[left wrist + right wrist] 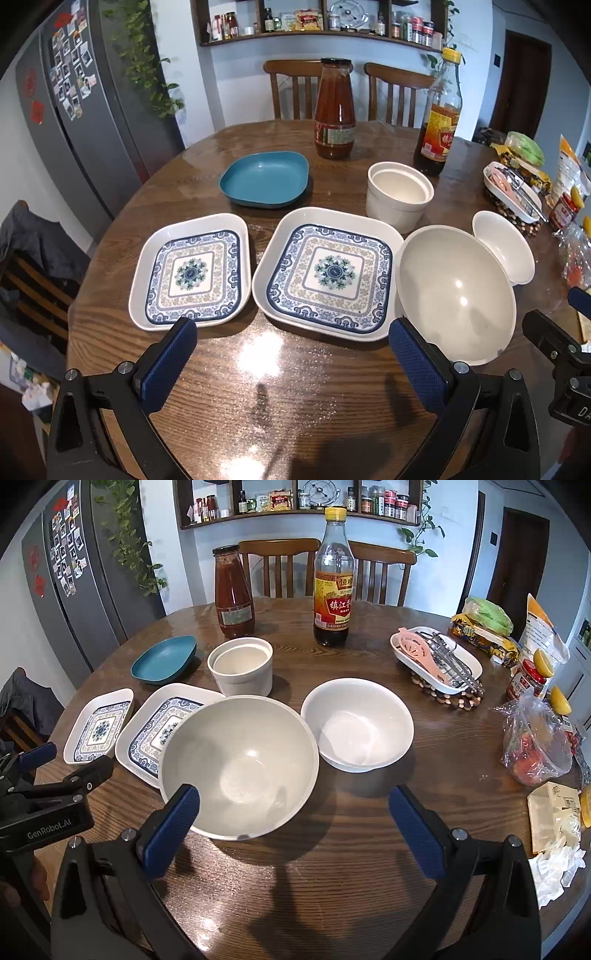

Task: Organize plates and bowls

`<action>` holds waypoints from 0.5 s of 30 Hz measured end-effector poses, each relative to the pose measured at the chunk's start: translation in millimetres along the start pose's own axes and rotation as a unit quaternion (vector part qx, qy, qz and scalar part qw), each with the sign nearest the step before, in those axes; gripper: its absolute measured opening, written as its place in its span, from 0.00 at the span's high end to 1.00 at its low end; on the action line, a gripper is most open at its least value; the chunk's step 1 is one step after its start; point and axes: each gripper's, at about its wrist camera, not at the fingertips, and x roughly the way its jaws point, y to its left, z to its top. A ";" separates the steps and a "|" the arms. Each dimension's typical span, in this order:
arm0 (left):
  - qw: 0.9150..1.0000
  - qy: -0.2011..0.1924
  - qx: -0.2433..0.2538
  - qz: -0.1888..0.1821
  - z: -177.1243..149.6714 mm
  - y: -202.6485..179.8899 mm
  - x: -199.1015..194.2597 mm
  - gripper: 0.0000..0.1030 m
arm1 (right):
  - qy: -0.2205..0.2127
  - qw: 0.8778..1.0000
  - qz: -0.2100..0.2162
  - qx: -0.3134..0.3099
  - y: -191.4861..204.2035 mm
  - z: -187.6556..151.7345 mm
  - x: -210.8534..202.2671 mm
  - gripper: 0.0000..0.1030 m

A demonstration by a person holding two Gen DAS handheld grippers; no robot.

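Observation:
On the round wooden table lie a small patterned square plate (192,271) (98,725), a larger patterned square plate (328,273) (155,729), a blue square dish (264,179) (164,659), a white round pot (399,194) (240,670), a big white bowl (456,291) (240,764) and a smaller white bowl (504,247) (358,723). My left gripper (291,363) is open and empty above the table, just in front of the two plates. My right gripper (293,830) is open and empty, in front of the big bowl.
A red sauce jar (334,110) (234,592) and a dark vinegar bottle (439,114) (332,579) stand at the back. A white tray with utensils (437,661) on a trivet, food bags (535,742) and packets crowd the right side. Chairs stand behind the table.

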 end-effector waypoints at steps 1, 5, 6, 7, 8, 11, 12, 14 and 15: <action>1.000 0.000 0.000 -0.001 -0.1 0.2 -0.1 0.00 | 0.001 1.000 0.000 0.000 0.3 -0.1 0.4 0.00; 1.000 -0.002 0.001 -0.001 -0.1 0.3 -0.2 0.00 | 0.000 1.000 0.001 -0.001 1.7 -0.7 1.5 0.00; 1.000 -0.002 0.001 -0.002 -0.3 0.5 0.0 0.00 | 0.000 1.000 0.002 -0.001 2.0 -0.7 1.5 0.00; 1.000 -0.003 0.001 -0.002 -0.5 0.6 0.1 0.00 | 0.000 1.000 0.002 -0.001 2.2 -0.1 1.6 0.00; 1.000 -0.003 0.001 -0.002 -0.6 0.3 -0.4 0.00 | 0.000 1.000 0.002 -0.002 2.8 -0.1 1.6 0.00; 1.000 -0.003 0.001 -0.001 -0.3 -0.1 -0.6 0.00 | 0.000 1.000 0.003 -0.003 3.8 -0.7 1.0 0.00; 1.000 -0.003 0.000 -0.001 -0.3 0.1 -0.5 0.00 | 0.000 1.000 0.003 -0.003 4.2 -0.9 1.1 0.00; 1.000 -0.003 -0.001 -0.001 0.1 0.2 -1.1 0.00 | 0.000 1.000 0.003 -0.003 5.1 -1.0 1.0 0.00; 1.000 -0.003 -0.002 -0.001 0.3 0.4 -1.0 0.00 | 0.000 1.000 0.003 -0.003 5.2 -1.1 0.9 0.00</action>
